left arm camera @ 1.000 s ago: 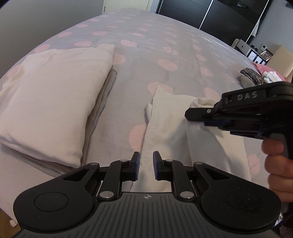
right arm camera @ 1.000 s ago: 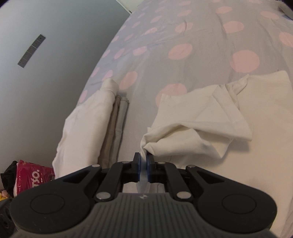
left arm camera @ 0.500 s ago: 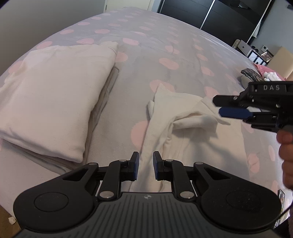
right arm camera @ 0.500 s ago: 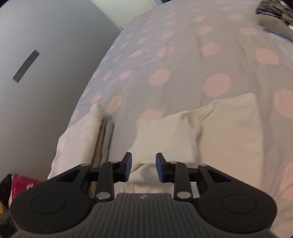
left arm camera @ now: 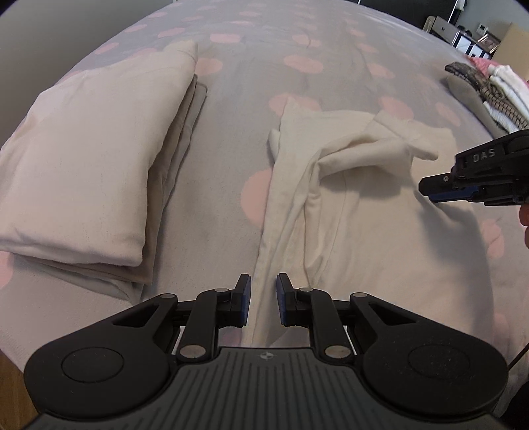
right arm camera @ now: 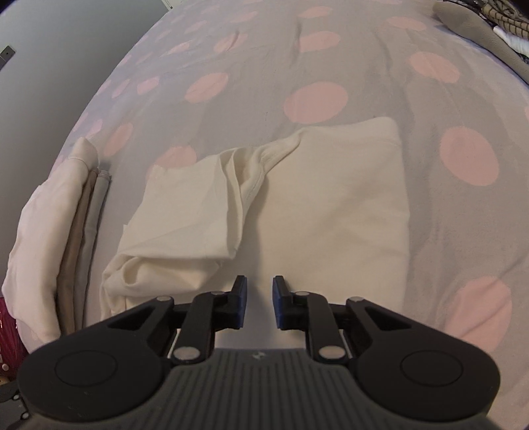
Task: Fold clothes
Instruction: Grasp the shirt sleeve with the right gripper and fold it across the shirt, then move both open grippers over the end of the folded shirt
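Cream shirt (right arm camera: 330,211) half folded near bed (right arm camera: 330,59) edge; right gripper (right arm camera: 257,302) closing, empty; left gripper (left arm camera: 263,299) unclenched around hem; better pinch low, pull flat.

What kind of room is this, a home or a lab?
Most likely a bedroom in a home. The work surface is a bed with a grey cover dotted pink, a cream shirt lies half folded on it beside a stack of folded clothes, and dark cabinets stand behind.
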A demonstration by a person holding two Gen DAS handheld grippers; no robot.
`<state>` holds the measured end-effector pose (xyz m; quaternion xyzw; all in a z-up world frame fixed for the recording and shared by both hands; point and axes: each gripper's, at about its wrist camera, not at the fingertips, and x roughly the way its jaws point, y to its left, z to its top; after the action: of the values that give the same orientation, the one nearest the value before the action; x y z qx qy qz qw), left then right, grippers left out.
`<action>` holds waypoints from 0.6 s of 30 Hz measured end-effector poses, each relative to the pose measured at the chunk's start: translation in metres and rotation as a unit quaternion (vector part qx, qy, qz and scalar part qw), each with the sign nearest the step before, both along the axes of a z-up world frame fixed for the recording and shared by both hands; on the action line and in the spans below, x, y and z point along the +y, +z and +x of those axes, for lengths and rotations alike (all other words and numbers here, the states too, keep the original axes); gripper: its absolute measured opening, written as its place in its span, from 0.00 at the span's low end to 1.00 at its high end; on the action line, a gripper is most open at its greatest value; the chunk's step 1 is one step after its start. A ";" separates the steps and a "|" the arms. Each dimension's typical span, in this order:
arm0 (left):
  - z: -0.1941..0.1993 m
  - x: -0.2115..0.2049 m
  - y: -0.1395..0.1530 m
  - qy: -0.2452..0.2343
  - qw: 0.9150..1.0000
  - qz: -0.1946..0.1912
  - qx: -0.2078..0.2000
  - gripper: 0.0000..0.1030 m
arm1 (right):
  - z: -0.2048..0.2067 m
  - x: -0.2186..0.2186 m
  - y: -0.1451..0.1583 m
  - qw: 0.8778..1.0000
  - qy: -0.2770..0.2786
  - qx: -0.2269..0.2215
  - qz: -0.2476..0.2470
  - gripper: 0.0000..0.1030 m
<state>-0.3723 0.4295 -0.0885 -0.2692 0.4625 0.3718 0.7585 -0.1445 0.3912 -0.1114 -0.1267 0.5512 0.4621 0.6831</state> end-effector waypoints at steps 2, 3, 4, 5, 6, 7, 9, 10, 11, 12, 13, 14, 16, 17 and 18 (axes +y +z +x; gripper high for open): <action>0.002 0.000 -0.002 -0.001 1.000 -0.001 0.007 0.14 | -0.002 0.006 -0.003 1.000 0.005 -0.003 0.006 0.19; 0.002 0.001 -0.004 -0.001 1.000 -0.003 0.011 0.14 | -0.002 0.009 -0.004 1.000 0.008 -0.005 0.011 0.19; 0.003 0.001 -0.006 -0.001 1.000 -0.005 0.015 0.14 | -0.002 0.013 -0.005 1.000 0.009 -0.004 0.015 0.19; 0.003 0.002 -0.008 -0.001 1.000 -0.008 0.020 0.16 | -0.003 0.017 -0.006 1.000 0.010 -0.003 0.019 0.20; 0.004 0.003 -0.010 0.001 1.000 -0.011 0.023 0.16 | -0.002 0.022 -0.007 1.000 0.009 0.003 0.025 0.20; 0.004 0.003 -0.011 0.002 1.000 -0.014 0.025 0.16 | -0.002 0.026 -0.007 0.999 0.007 0.009 0.032 0.20; 0.004 0.005 -0.013 0.004 0.999 -0.017 0.026 0.17 | -0.003 0.035 -0.006 0.999 0.004 0.020 0.044 0.20; 0.004 0.006 -0.013 0.007 0.999 -0.018 0.027 0.18 | -0.003 0.039 -0.004 0.998 0.003 0.024 0.053 0.20; 0.004 0.006 -0.012 0.009 0.999 -0.018 0.029 0.20 | -0.004 0.043 -0.002 0.998 0.002 0.024 0.061 0.20; 0.004 0.007 -0.013 0.010 0.999 -0.017 0.031 0.20 | -0.005 0.045 0.002 0.997 0.003 0.023 0.068 0.20; 0.005 0.008 -0.013 0.010 0.999 -0.016 0.032 0.21 | -0.006 0.047 0.005 0.997 0.003 0.022 0.075 0.20; 0.005 0.008 -0.013 0.011 0.999 -0.017 0.034 0.21 | -0.007 0.049 0.007 0.996 0.004 0.021 0.082 0.20; 0.005 0.009 -0.014 0.013 0.999 -0.019 0.036 0.22 | -0.006 0.051 0.011 0.996 0.004 0.021 0.085 0.20; 0.005 0.009 -0.014 0.013 0.999 -0.019 0.037 0.22 | -0.006 0.051 0.011 0.996 0.002 0.023 0.086 0.20; 0.006 0.010 -0.014 0.014 0.999 -0.017 0.038 0.22 | -0.005 0.050 0.012 0.996 0.000 0.024 0.084 0.20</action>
<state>-0.3667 0.4390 -0.1021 -0.2746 0.4933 0.3842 0.7305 -0.1495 0.4414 -0.0994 -0.0582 0.5267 0.5098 0.6777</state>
